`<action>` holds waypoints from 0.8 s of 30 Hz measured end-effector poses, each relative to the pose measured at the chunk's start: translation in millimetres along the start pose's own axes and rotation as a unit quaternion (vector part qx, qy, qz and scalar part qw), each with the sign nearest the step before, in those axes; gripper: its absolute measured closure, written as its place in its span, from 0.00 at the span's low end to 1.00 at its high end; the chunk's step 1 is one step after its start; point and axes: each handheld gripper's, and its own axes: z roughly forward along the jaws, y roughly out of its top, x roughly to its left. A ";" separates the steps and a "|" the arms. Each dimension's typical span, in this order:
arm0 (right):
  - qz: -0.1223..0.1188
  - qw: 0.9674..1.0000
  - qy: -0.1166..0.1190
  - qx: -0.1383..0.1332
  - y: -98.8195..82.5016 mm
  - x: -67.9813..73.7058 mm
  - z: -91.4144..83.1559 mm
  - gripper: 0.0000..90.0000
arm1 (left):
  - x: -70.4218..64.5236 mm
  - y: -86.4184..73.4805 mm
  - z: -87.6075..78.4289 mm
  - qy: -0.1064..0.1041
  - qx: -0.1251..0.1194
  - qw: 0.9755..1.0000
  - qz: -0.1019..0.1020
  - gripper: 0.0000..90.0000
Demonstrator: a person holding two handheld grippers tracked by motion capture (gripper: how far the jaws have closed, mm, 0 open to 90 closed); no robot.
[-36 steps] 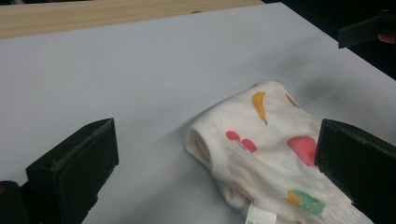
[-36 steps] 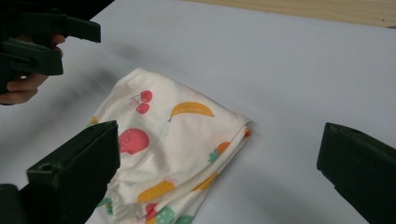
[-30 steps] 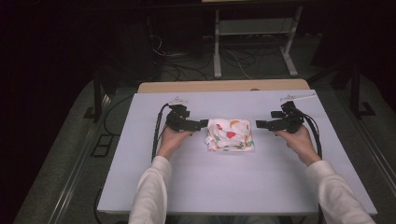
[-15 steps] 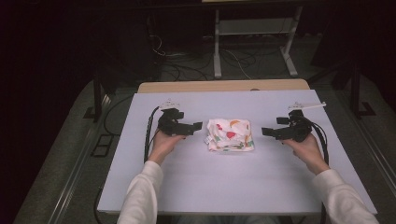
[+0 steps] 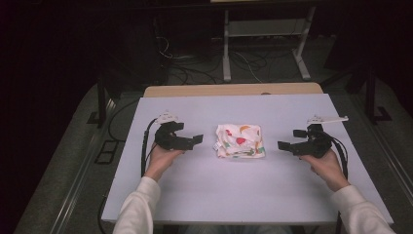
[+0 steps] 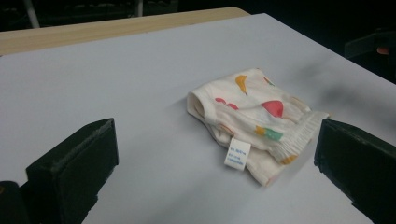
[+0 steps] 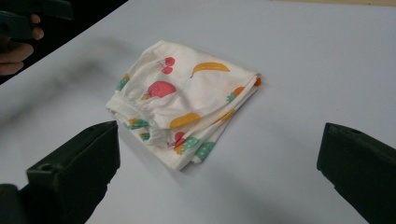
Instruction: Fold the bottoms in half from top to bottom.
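A folded white cloth with a fruit print (image 5: 240, 141) lies at the middle of the pale table (image 5: 243, 195). It looks like small folded shorts with a gathered band (image 6: 299, 135) and a white label (image 6: 237, 153). My left gripper (image 5: 193, 141) hovers a short way left of the cloth, open, with nothing between its jaws. My right gripper (image 5: 287, 144) stands right of the cloth, open and empty as well. In the left gripper view the cloth (image 6: 254, 114) lies ahead between the jaws; in the right gripper view the cloth (image 7: 184, 100) is ahead, nearer the left jaw.
A wooden strip (image 5: 234, 89) borders the table's far edge. Beyond it, on the dark floor, stand a white metal frame (image 5: 265, 44) and loose cables (image 5: 180, 63). A white tag (image 5: 331, 119) lies by the right gripper.
Both grippers have drawn apart from the cloth, the left one leftward and the right one rightward. The cloth has stayed where it was.
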 end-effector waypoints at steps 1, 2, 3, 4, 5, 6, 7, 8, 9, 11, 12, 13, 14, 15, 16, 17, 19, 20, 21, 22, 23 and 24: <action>-0.001 1.000 0.001 0.000 -0.9 1.3 -1.2 0.00 | -0.9 -1.5 -2.1 0.001 -0.003 1.000 0.001 0.00; -0.001 1.000 0.003 -0.002 -1.8 2.8 -2.5 0.00 | -1.8 -2.6 -3.4 0.002 -0.004 1.000 0.002 0.00; -0.002 1.000 0.003 -0.003 -2.7 4.0 -3.5 0.00 | -2.7 -3.8 -5.1 0.003 -0.004 1.000 0.004 0.00; -0.004 1.000 0.004 -0.003 -3.8 5.3 -4.6 0.00 | -4.1 -5.4 -7.2 0.002 -0.003 1.000 0.008 0.00; -0.005 1.000 0.005 -0.005 -5.5 6.8 -5.9 0.00 | -5.3 -6.3 -8.6 0.001 -0.003 1.000 0.008 0.00; -0.005 1.000 0.005 -0.005 -6.7 7.7 -6.8 0.00 | -7.1 -7.8 -10.9 0.000 -0.004 1.000 0.012 0.00; -0.007 1.000 0.003 -0.007 -8.9 8.5 -8.0 0.00 | -8.2 -8.6 -12.3 -0.001 -0.003 1.000 0.014 0.00; -0.006 1.000 0.003 -0.006 -10.1 8.8 -8.8 0.00 | -10.4 -10.1 -14.6 -0.001 -0.004 1.000 0.017 0.00; -0.002 1.000 0.003 -0.010 -12.5 9.1 -10.4 0.00 | -12.1 -11.5 -16.6 -0.002 -0.004 1.000 0.020 0.00; -0.003 1.000 0.001 -0.011 -15.5 9.9 -12.6 0.00 | -15.0 -14.5 -20.7 -0.003 -0.004 1.000 0.025 0.00; -0.004 1.000 0.001 -0.010 -17.3 10.8 -14.3 0.00 | -16.6 -16.2 -22.8 -0.004 -0.003 1.000 0.027 0.00; -0.003 1.000 0.000 -0.010 -18.7 12.0 -15.8 0.00 | -17.8 -17.7 -24.3 -0.004 -0.003 1.000 0.028 0.00; -0.005 1.000 0.001 -0.011 -19.8 12.6 -17.0 0.00 | -19.5 -20.1 -26.9 -0.006 -0.002 1.000 0.030 0.00; -0.007 1.000 0.002 -0.010 -21.3 14.0 -19.1 0.00 | -20.8 -22.3 -29.1 -0.007 -0.001 0.999 0.032 0.00; -0.007 1.000 0.002 -0.012 -22.8 15.2 -20.9 0.00 | -22.1 -24.5 -31.2 -0.008 0.000 0.999 0.033 0.00; -0.008 1.000 0.002 -0.015 -24.5 16.0 -22.7 0.00 | -23.3 -26.6 -33.3 -0.009 0.001 0.999 0.036 0.00; -0.008 1.000 0.003 -0.019 -28.6 17.8 -25.5 0.00 | -25.2 -30.2 -36.9 -0.011 0.001 0.999 0.040 0.00; -0.008 1.000 0.002 -0.019 -30.4 18.2 -26.3 0.00 | -26.0 -32.2 -38.9 -0.012 0.002 0.999 0.039 0.00; -0.008 1.000 0.000 -0.018 -32.6 18.5 -27.2 0.00 | -26.4 -34.4 -40.8 -0.013 0.001 0.999 0.040 0.00; -0.007 1.000 0.000 -0.017 -34.6 18.6 -28.2 0.00 | -27.2 -36.6 -42.5 -0.013 0.001 0.999 0.040 0.00; -0.006 1.000 0.000 -0.017 -36.7 18.9 -29.5 0.00 | -27.6 -38.9 -44.3 -0.015 0.001 0.999 0.040 0.00; -0.006 1.000 0.000 -0.019 -38.7 18.9 -30.6 0.00 | -28.1 -41.7 -46.4 -0.016 0.001 0.999 0.039 0.00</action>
